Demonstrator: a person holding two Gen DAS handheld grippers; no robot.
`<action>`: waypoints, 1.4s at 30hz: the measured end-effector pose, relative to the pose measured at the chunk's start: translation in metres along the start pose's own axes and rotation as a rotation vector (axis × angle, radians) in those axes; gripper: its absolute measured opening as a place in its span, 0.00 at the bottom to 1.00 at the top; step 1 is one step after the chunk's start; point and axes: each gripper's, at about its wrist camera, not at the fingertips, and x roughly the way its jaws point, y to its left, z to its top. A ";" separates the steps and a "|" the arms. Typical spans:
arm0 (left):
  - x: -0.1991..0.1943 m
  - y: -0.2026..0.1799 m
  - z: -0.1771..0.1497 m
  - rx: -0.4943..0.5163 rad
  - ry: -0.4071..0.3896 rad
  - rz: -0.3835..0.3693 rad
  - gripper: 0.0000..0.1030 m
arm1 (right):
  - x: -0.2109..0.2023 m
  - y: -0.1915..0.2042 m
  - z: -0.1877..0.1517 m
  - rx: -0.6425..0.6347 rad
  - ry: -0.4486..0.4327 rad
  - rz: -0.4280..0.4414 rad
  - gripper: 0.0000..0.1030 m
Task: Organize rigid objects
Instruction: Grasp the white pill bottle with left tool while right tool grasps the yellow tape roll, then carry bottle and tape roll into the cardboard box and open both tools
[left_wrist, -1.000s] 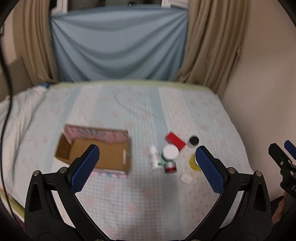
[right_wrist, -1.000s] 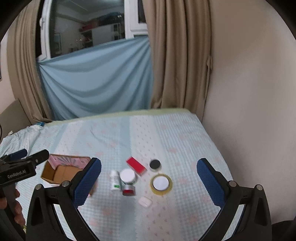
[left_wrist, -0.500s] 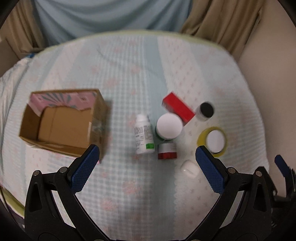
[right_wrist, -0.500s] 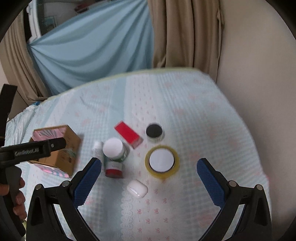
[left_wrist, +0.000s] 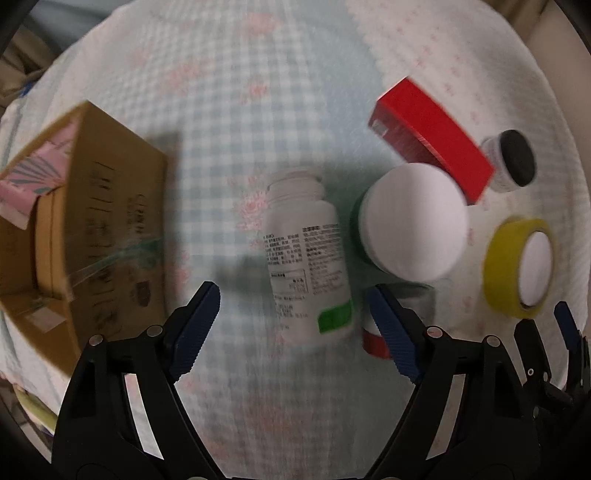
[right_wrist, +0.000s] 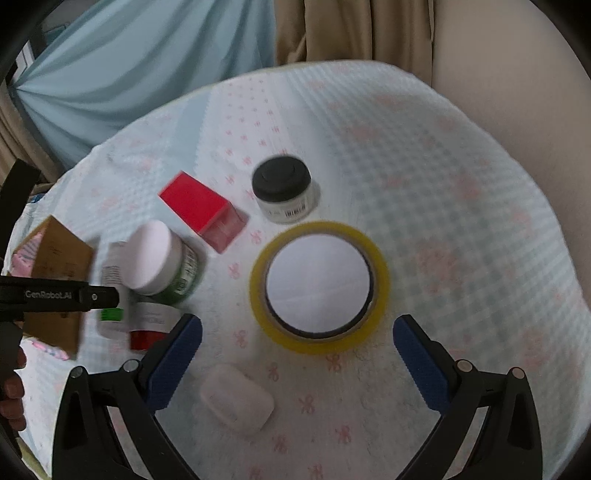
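A white pill bottle (left_wrist: 306, 254) lies on its side on the checked bedspread. My left gripper (left_wrist: 295, 314) points straight down over its lower end; the jaws are closing with the bottle between them, and the pads stand clear of it. Beside the bottle are a white-lidded green jar (left_wrist: 413, 218), a red box (left_wrist: 432, 136), a black-lidded jar (left_wrist: 513, 158) and a small red-capped bottle (left_wrist: 373, 341). My right gripper (right_wrist: 297, 332) hangs open just in front of a yellow tape roll (right_wrist: 380, 273), with nothing between its fingers.
An open cardboard box (left_wrist: 92, 229) sits to the left of the bottle. A small white case (right_wrist: 236, 402) lies by the right gripper's left finger. A cream wall borders the bed on the right; curtains and blue cloth hang behind.
Both grippers have dropped close to the bedspread and the objects now fill the views. The left jaws have narrowed around the white bottle. The right jaws stay wide.
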 end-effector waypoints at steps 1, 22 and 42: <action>0.007 0.001 0.002 -0.004 0.012 -0.001 0.79 | 0.007 0.000 0.000 -0.001 0.003 -0.006 1.00; 0.045 -0.016 0.027 -0.003 0.050 -0.075 0.48 | 0.062 -0.002 0.014 -0.082 0.031 -0.105 0.94; -0.079 0.023 0.003 -0.083 -0.169 -0.142 0.48 | -0.030 0.008 0.040 -0.082 -0.094 -0.060 0.93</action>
